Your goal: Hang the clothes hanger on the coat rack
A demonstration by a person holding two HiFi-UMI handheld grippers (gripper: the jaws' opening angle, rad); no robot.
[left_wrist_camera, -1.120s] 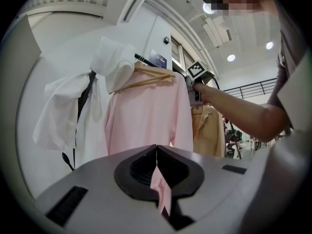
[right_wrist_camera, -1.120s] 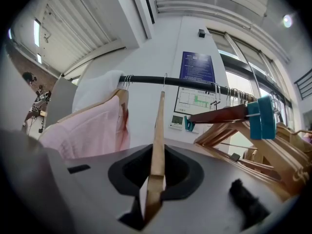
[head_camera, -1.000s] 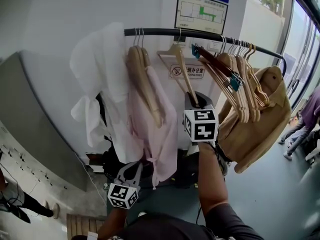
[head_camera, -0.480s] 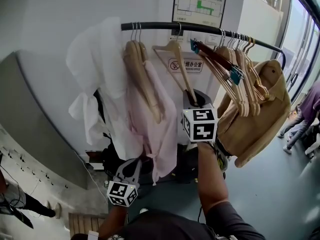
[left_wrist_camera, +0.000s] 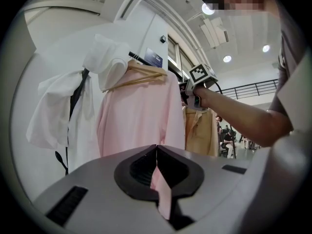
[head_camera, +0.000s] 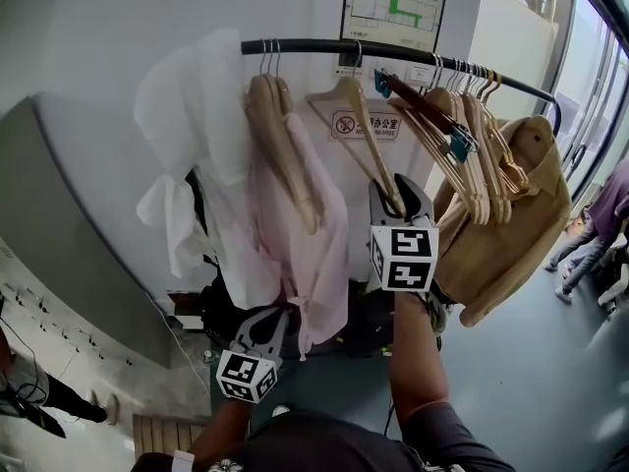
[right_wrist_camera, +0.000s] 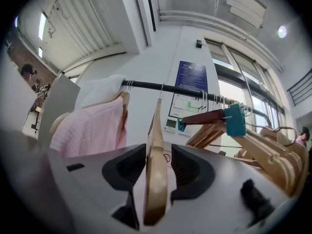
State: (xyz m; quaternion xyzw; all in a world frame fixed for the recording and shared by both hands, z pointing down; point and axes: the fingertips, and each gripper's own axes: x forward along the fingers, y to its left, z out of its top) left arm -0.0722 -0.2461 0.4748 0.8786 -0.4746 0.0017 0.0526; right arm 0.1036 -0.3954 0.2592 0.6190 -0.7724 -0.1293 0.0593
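Note:
A bare wooden hanger (head_camera: 356, 116) hangs by its wire hook from the black rail (head_camera: 305, 46). Its lower arm runs down between the jaws of my right gripper (head_camera: 397, 201). In the right gripper view the hanger (right_wrist_camera: 156, 174) stands between the pads with a gap on each side; the jaws are opening around it. My left gripper (head_camera: 263, 324) is low, at the hem of the pink shirt (head_camera: 316, 244). In the left gripper view its jaws (left_wrist_camera: 157, 151) are shut on a strip of that pink shirt (left_wrist_camera: 141, 116).
A white garment (head_camera: 197, 146) hangs left of the pink shirt. To the right hang a dark clip hanger (head_camera: 425, 118), several wooden hangers (head_camera: 467, 160) and a tan jacket (head_camera: 511, 229). A wall with signs (head_camera: 393, 13) is close behind. A person (head_camera: 595, 234) stands at far right.
My right gripper's jaws have parted from the hanger's arm and the gripper has shifted slightly down and right. The hanger stays on the rail. The left gripper has not moved.

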